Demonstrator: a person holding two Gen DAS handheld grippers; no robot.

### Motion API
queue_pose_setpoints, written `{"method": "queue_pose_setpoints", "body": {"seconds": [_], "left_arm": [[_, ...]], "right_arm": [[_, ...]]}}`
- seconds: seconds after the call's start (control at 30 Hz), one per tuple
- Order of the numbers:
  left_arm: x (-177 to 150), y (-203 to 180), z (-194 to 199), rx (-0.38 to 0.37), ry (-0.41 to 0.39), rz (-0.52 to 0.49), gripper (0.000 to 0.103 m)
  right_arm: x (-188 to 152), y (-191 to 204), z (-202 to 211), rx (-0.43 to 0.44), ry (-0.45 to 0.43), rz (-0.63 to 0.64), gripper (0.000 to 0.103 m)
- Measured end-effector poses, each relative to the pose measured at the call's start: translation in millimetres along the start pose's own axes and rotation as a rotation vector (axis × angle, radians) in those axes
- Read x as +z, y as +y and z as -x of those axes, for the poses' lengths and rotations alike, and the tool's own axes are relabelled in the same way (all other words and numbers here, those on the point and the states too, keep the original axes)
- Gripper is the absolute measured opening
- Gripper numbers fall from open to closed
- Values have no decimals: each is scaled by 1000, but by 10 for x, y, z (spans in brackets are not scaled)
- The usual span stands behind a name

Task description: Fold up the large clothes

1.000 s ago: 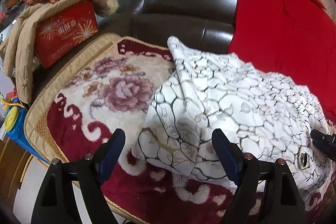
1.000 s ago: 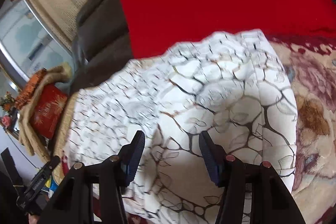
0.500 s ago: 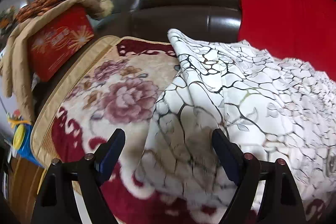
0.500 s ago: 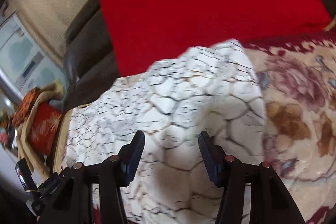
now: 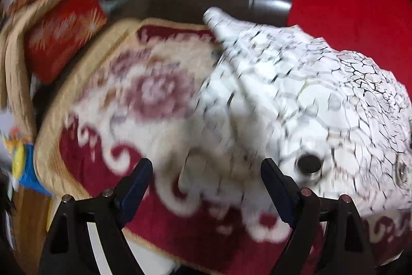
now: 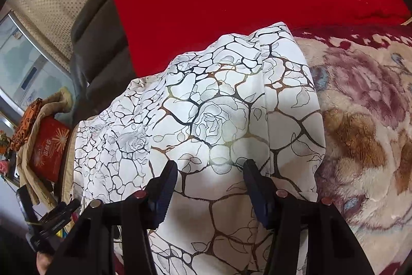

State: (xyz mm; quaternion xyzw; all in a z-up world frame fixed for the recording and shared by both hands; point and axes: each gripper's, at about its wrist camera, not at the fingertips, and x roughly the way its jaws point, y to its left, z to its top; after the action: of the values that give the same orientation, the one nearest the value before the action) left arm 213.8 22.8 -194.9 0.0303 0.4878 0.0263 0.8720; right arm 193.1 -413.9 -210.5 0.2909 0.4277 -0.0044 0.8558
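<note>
Right wrist: white rose-print garment (image 6: 219, 107) looks soft, light, floppy; right gripper (image 6: 209, 184) jaws apart, nothing pinched. Left gripper (image 5: 206, 184) jaws wide apart over its hem at 6 o'clock; best grabbed at edge or corner.

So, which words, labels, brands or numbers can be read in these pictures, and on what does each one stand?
None can be read.
Red cardboard box with gold starbursts: a short line of pale characters under the starburst, too small to read; in the left wrist view the box is blurred.
White garment with a black crackle and rose print: pattern only, no text.
</note>
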Motion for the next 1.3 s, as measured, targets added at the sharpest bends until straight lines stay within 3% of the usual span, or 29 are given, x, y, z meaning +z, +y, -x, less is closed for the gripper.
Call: {"method": "queue_pose_setpoints", "body": {"seconds": [0.17, 0.4, 0.47, 0.57, 0.77, 0.87, 0.93, 1.17, 1.2, 1.23, 1.3], "left_arm": [[-222, 173, -98, -134, 89, 174, 86], [-172, 301, -507, -296, 139, 415, 88], [-132, 356, -553, -321, 113, 501, 92], [-124, 386, -507, -358, 86, 549, 92], [-427, 406, -381, -441, 70, 684, 92], [-358, 321, -454, -410, 79, 681, 93], [-270, 240, -522, -400, 68, 667, 100], [5, 309, -569, -473, -11, 722, 100], [41, 274, -575, -468, -19, 692, 94], [67, 232, -588, -445, -19, 661, 78], [84, 159, -622, -428, -18, 615, 68]], "right_arm": [[-48, 19, 41, -15, -12, 24, 58], [-73, 36, 59, -26, -24, 53, 58], [-71, 34, 56, -25, -21, 54, 58], [-59, 24, 41, -17, -12, 51, 60], [-29, 31, -1, -8, 3, 45, 65], [-37, 54, -3, -14, 2, 58, 65], [-43, 60, 5, -12, 0, 66, 65], [-53, 53, 9, -10, -4, 71, 65], [-57, 60, 7, -14, -5, 75, 65], [-56, 68, 1, -19, -4, 79, 65], [-51, 73, -5, -21, -4, 80, 65]]}}
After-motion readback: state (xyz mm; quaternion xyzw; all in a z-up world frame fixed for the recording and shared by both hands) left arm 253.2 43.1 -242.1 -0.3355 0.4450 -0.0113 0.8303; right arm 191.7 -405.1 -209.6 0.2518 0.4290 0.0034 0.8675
